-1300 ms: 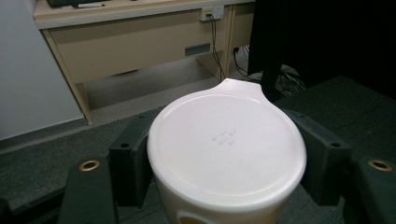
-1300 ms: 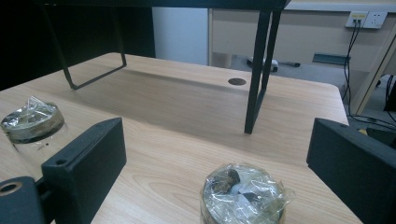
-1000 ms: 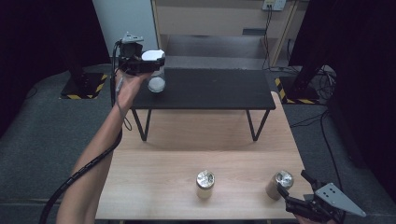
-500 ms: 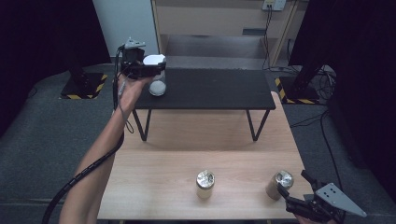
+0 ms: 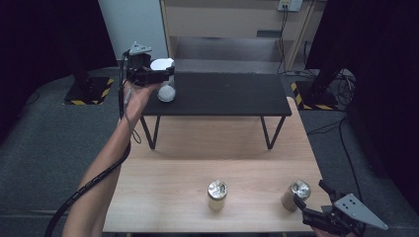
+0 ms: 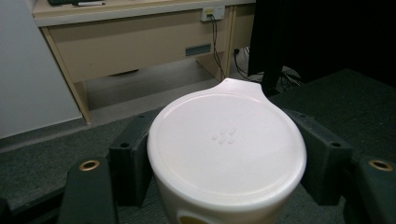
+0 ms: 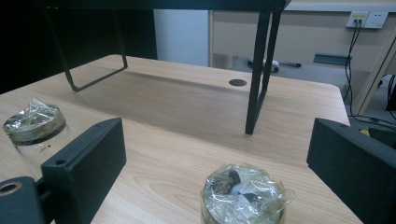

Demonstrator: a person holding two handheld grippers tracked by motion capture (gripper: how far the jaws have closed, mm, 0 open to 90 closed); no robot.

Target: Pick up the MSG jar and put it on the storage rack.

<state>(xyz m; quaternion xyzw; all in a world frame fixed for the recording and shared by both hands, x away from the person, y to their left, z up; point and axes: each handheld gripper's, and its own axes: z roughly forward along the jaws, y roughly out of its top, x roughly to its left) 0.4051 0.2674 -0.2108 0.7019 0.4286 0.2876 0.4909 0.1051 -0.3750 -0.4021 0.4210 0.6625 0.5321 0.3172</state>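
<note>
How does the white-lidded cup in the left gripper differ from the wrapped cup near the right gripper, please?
The white-lidded cup has a smooth white lid; the wrapped cup is topped with crinkled clear film. The white-lidded cup is clamped in the left gripper at the black shelf; the wrapped cup stands free on the wooden table, between the right gripper's open jaws. Both are upright.
</note>
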